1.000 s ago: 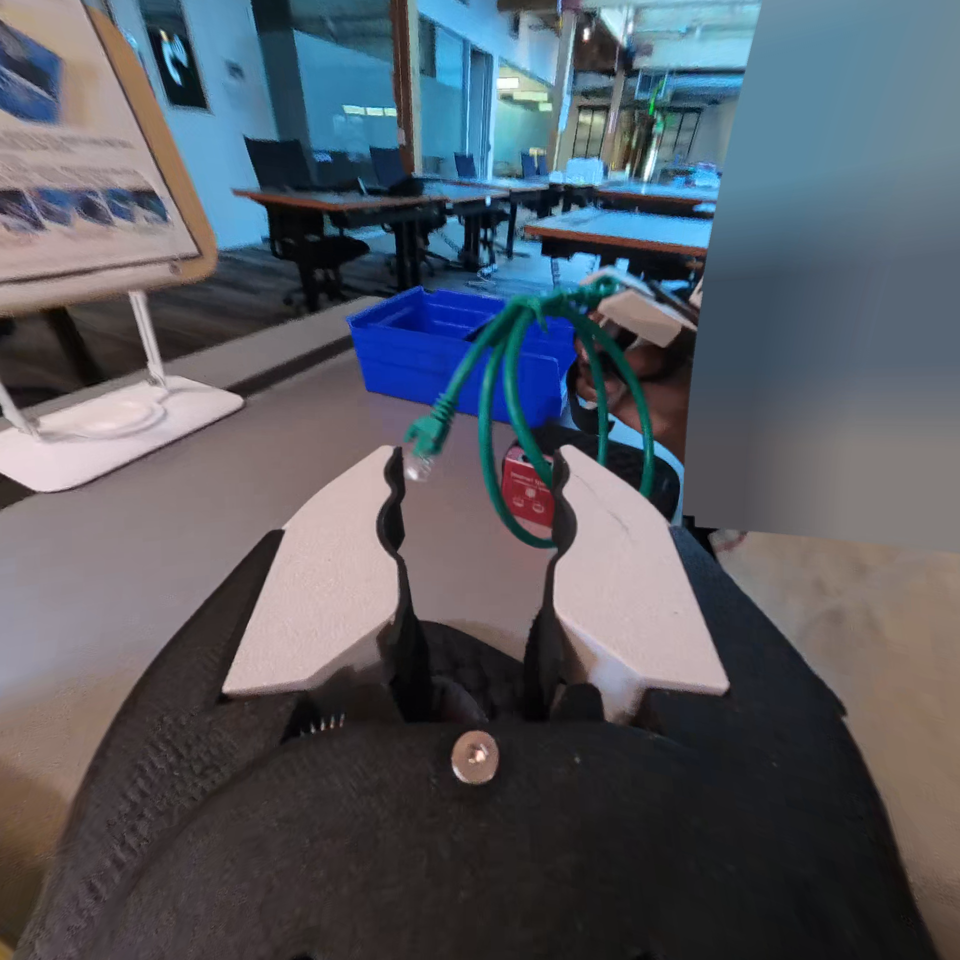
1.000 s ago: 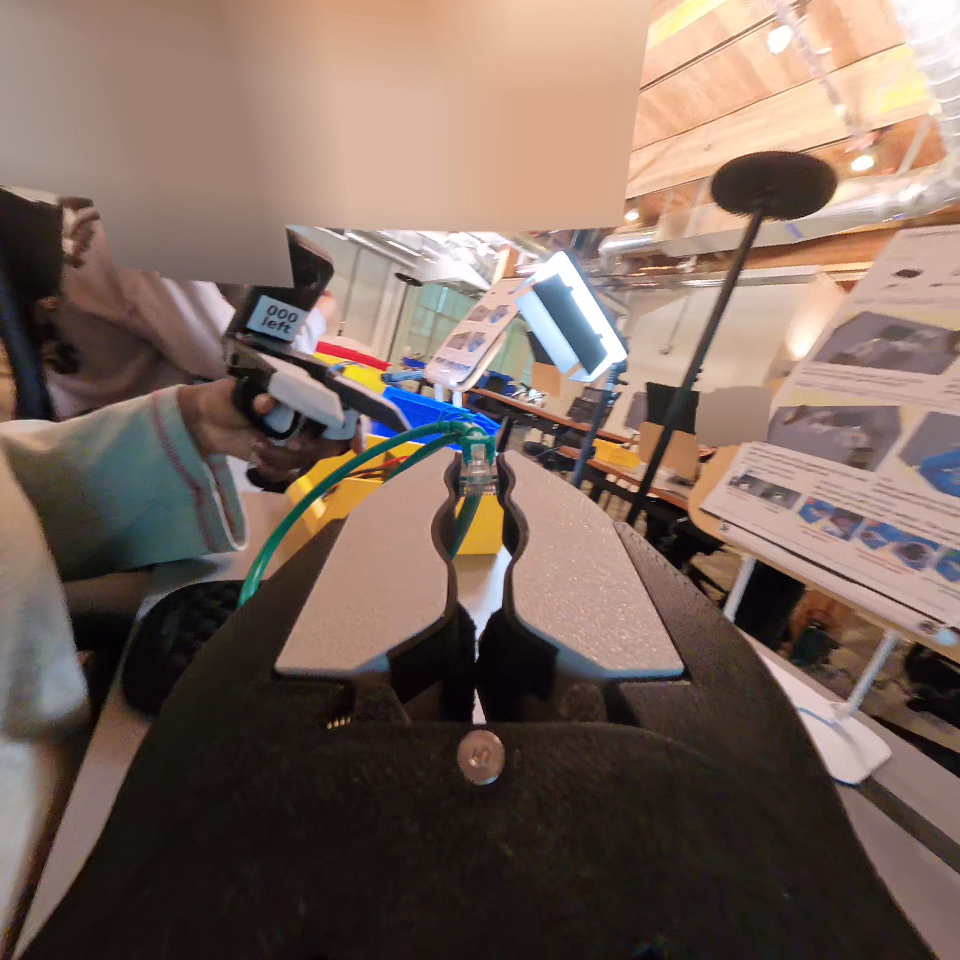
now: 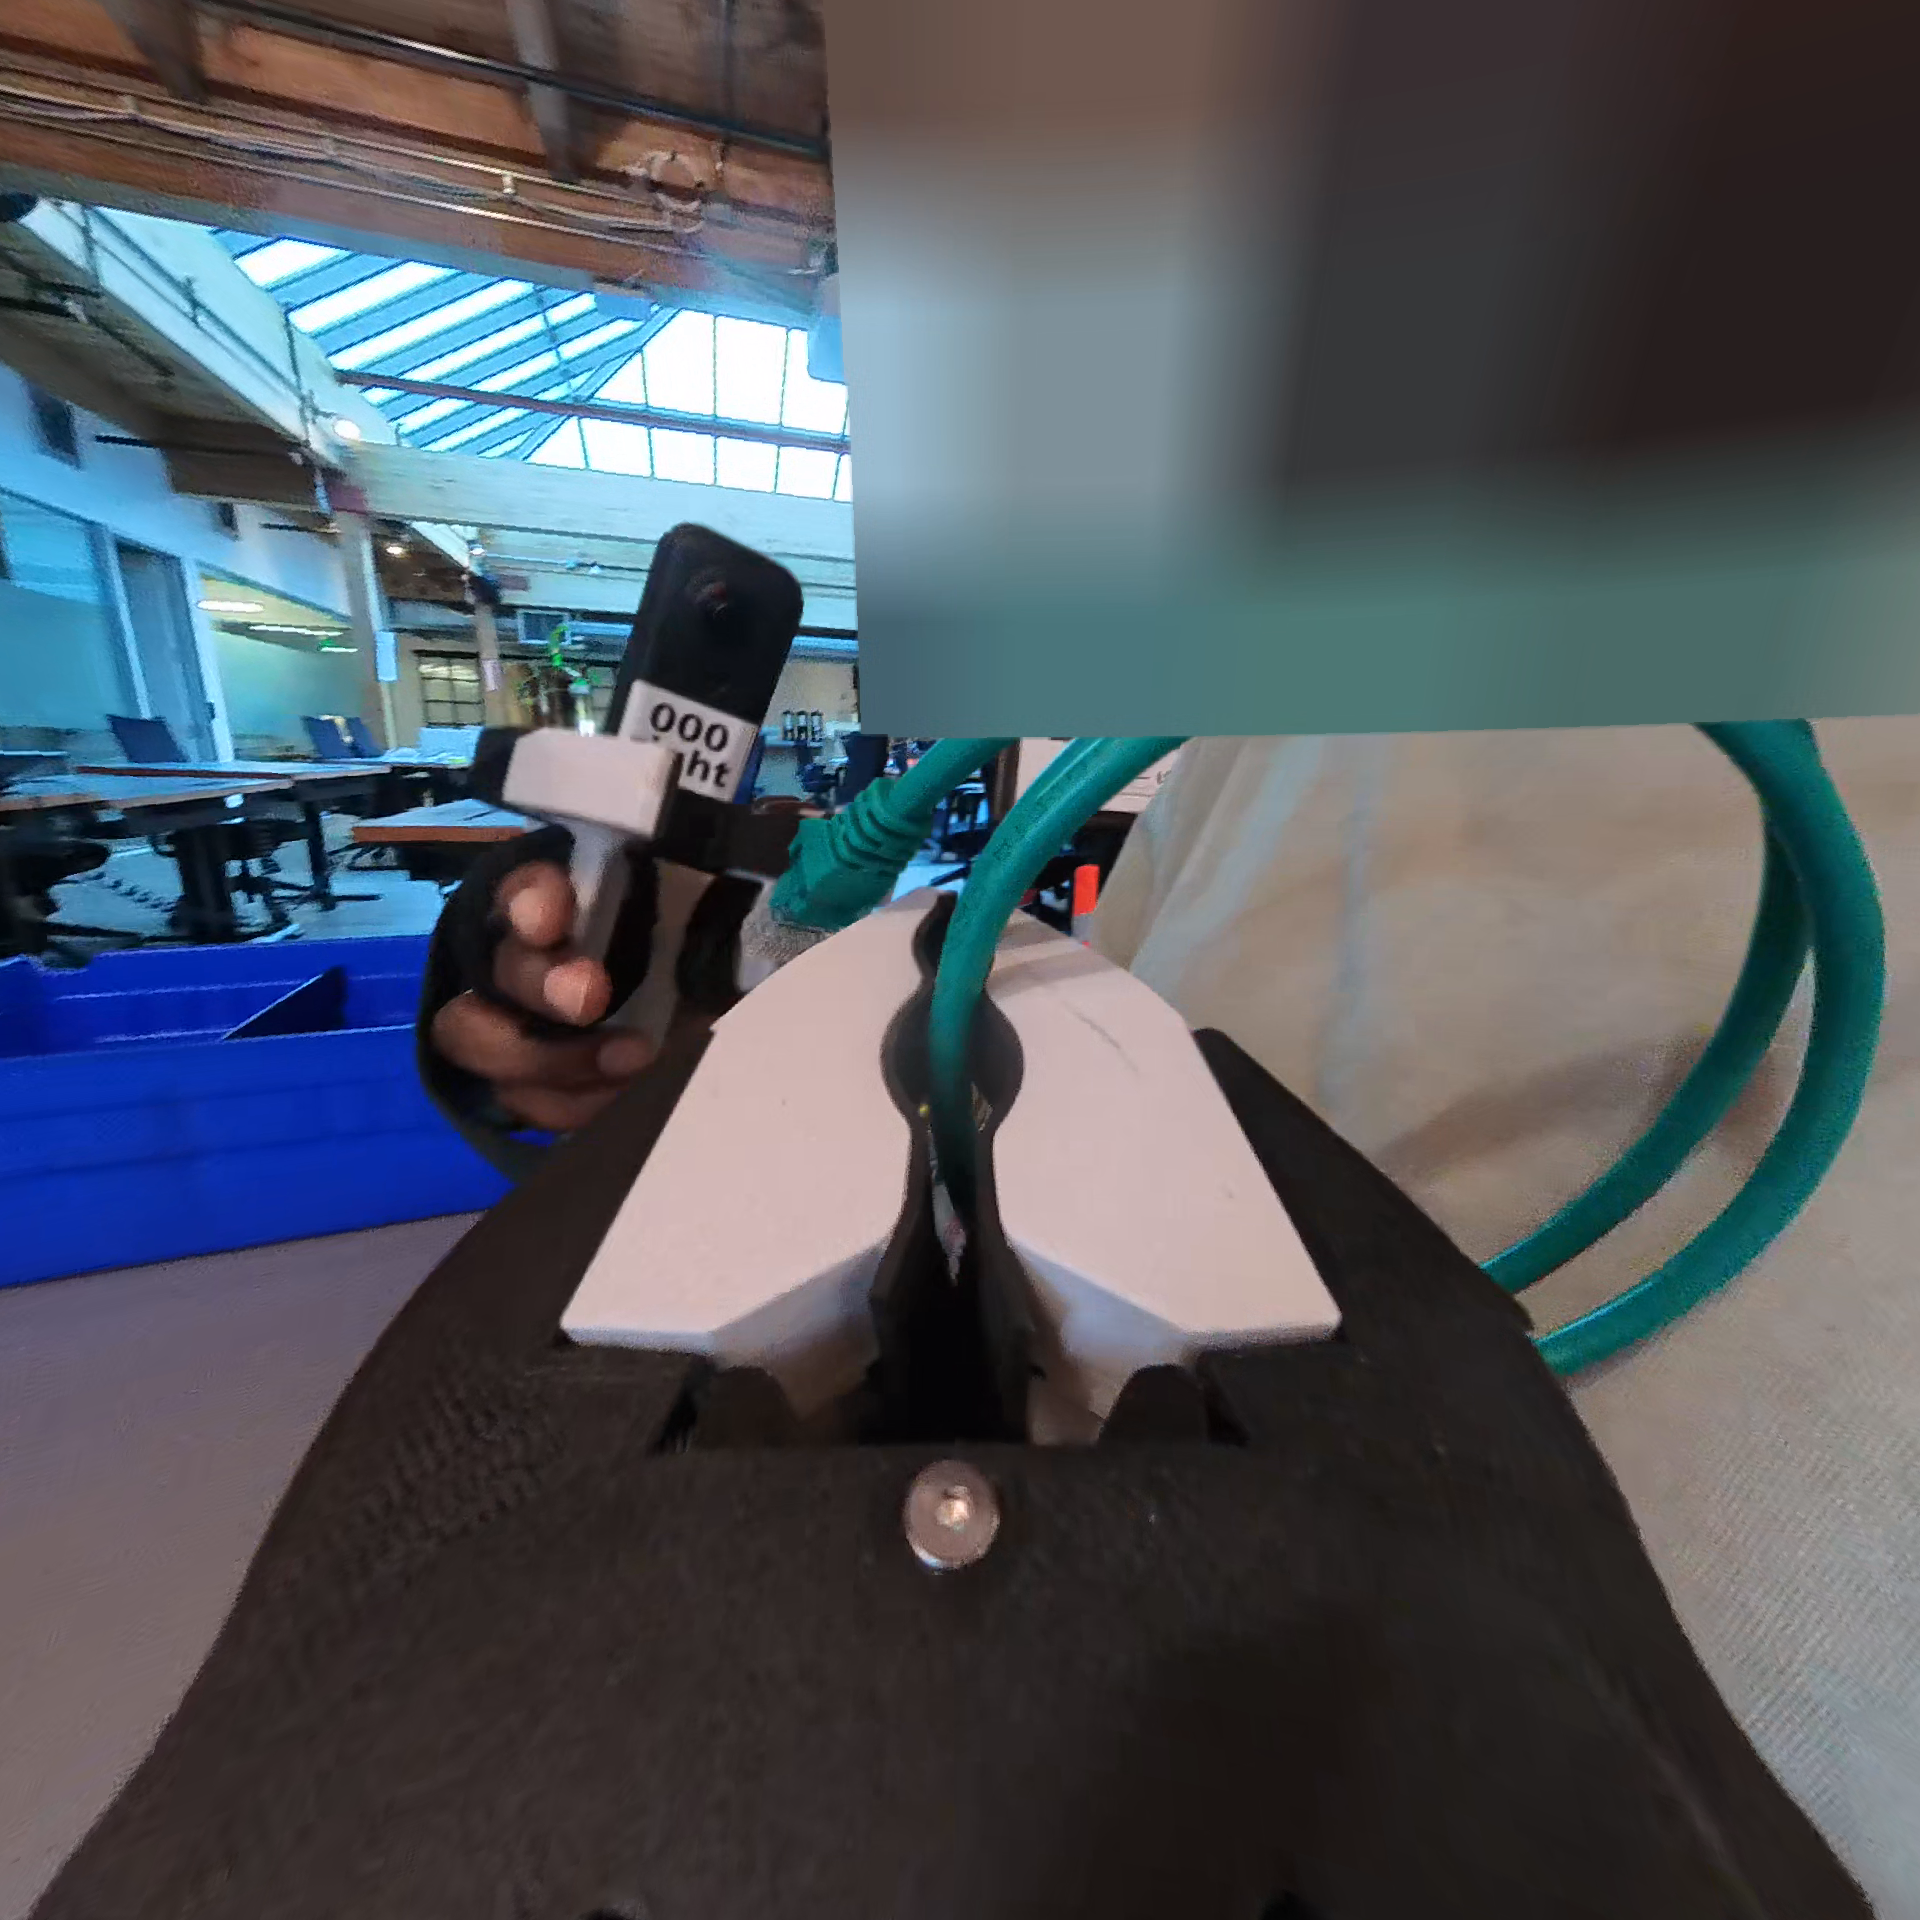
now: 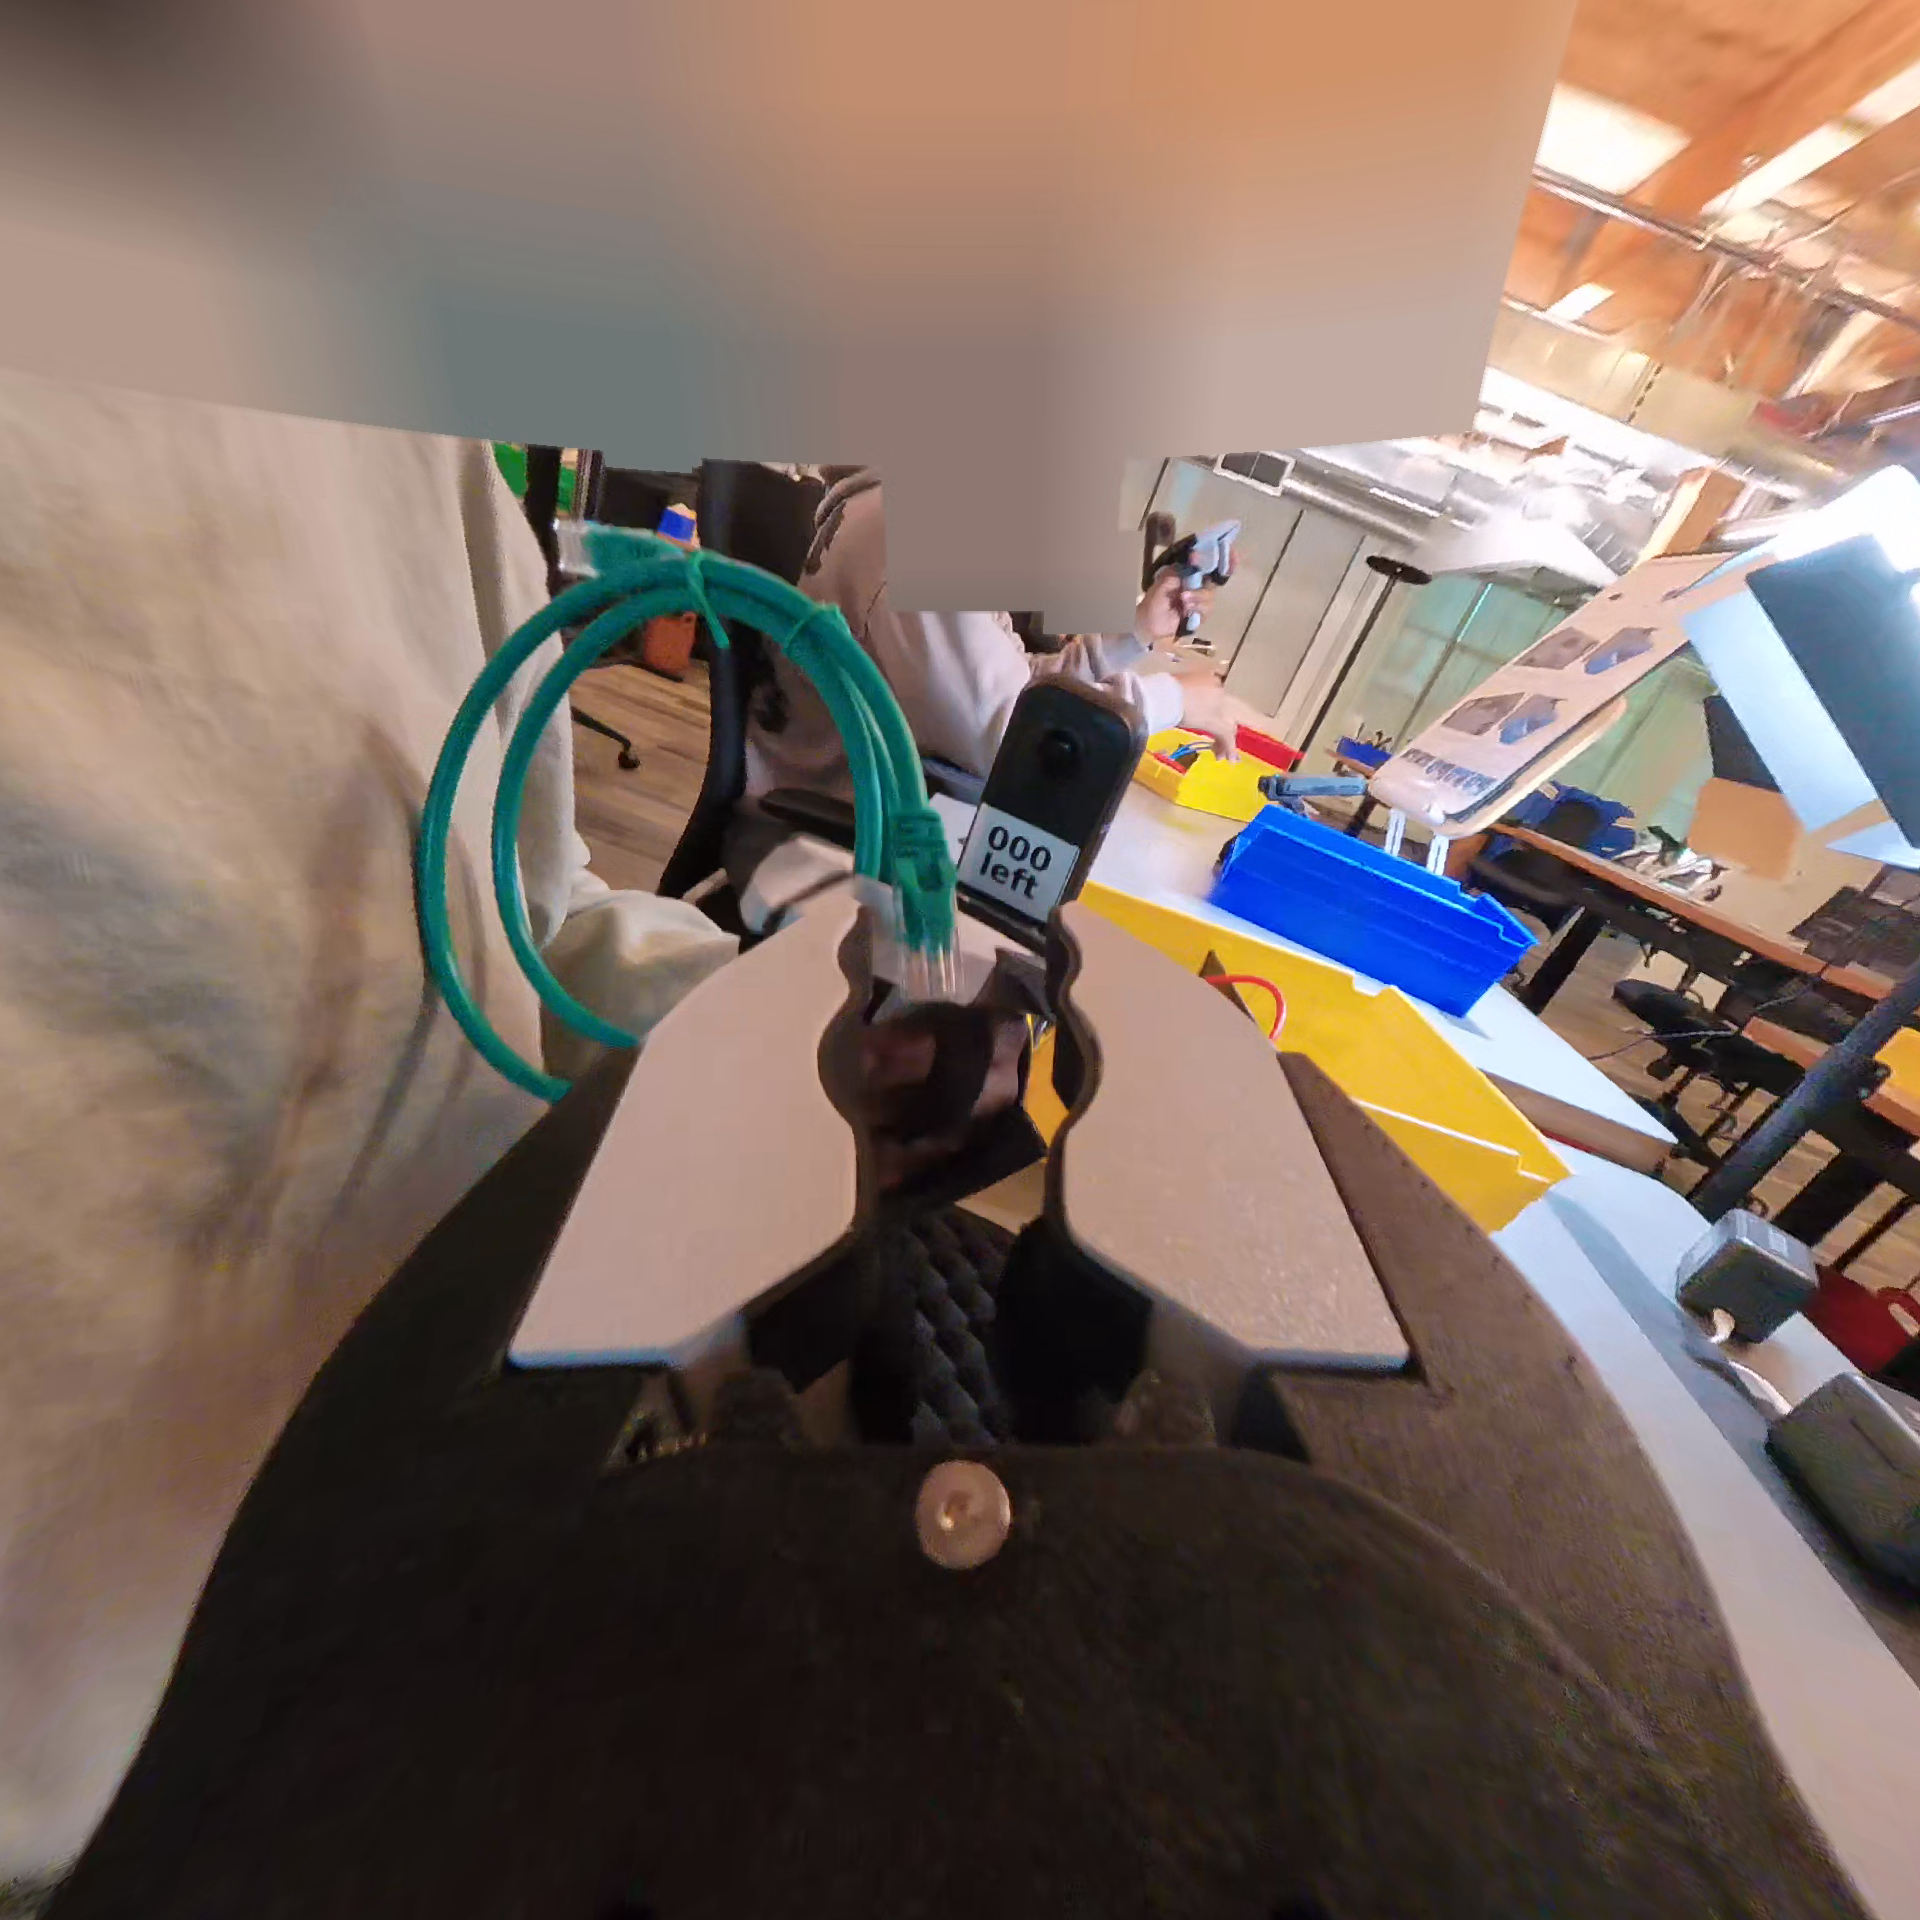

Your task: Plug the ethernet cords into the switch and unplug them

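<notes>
A coiled green ethernet cord (image 3: 1818,987), tied with green ties, hangs in the air. My left gripper (image 3: 951,935) is shut on a strand of it, which runs down between the white fingers. One green plug (image 3: 842,862) points toward my right gripper (image 3: 623,821), held by a hand at the left. In the right wrist view the cord (image 4: 457,831) loops at the left and its clear-tipped plug (image 4: 920,914) hangs between the tips of my right gripper (image 4: 956,925), whose jaws stand apart. My left gripper (image 4: 1049,790) shows just behind. No switch is in view.
A blue bin (image 3: 208,1091) stands on the grey table at the left. In the right wrist view a yellow bin (image 4: 1382,1070), a blue bin (image 4: 1351,914), a tilted sign board (image 4: 1538,717) and grey boxes (image 4: 1745,1268) lie to the right. A person's cream garment (image 4: 208,935) fills the left.
The cord has passed from hand to hand: my right gripper opened and let go of the plug, my left gripper shut on a strand. Both views have tilted upward.
</notes>
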Tool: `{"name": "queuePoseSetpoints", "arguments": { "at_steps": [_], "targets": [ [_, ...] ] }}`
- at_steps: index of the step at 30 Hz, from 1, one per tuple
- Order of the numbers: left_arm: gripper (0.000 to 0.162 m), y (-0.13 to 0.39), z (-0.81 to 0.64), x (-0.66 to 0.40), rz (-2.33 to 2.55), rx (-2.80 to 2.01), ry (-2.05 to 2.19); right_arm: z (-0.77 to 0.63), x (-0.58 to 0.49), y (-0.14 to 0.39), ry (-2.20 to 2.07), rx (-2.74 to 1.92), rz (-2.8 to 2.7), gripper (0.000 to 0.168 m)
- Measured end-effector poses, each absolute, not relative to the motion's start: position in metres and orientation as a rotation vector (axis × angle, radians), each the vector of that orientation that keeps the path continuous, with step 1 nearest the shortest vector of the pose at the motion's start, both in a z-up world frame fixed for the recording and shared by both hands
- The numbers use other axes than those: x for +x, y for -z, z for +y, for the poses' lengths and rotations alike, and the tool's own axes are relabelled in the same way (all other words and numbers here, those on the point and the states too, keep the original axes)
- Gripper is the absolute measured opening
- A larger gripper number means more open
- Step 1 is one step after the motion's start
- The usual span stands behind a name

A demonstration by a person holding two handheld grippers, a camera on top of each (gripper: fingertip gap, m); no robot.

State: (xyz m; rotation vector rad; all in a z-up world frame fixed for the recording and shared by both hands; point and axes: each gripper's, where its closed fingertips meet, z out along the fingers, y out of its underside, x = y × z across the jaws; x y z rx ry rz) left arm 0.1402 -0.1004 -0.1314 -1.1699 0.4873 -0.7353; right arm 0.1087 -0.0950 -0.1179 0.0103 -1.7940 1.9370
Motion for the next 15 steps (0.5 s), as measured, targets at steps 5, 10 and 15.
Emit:
{"name": "queuePoseSetpoints", "arguments": {
  "at_steps": [5,10,15],
  "targets": [
    [0.000,0.132,-0.102,0.146,0.519,-1.154,0.804,-0.100,0.112,0.126,-1.953,0.030,-1.846,0.029],
    [0.000,0.136,-0.098,0.150,0.537,-1.173,0.835,-0.103,0.116,0.130,-2.023,0.021,-1.928,0.012],
    [0.028,0.151,-0.087,0.112,0.421,-1.354,0.596,-0.089,0.110,0.134,-1.865,-0.063,-1.959,0.012]
  ]
}}
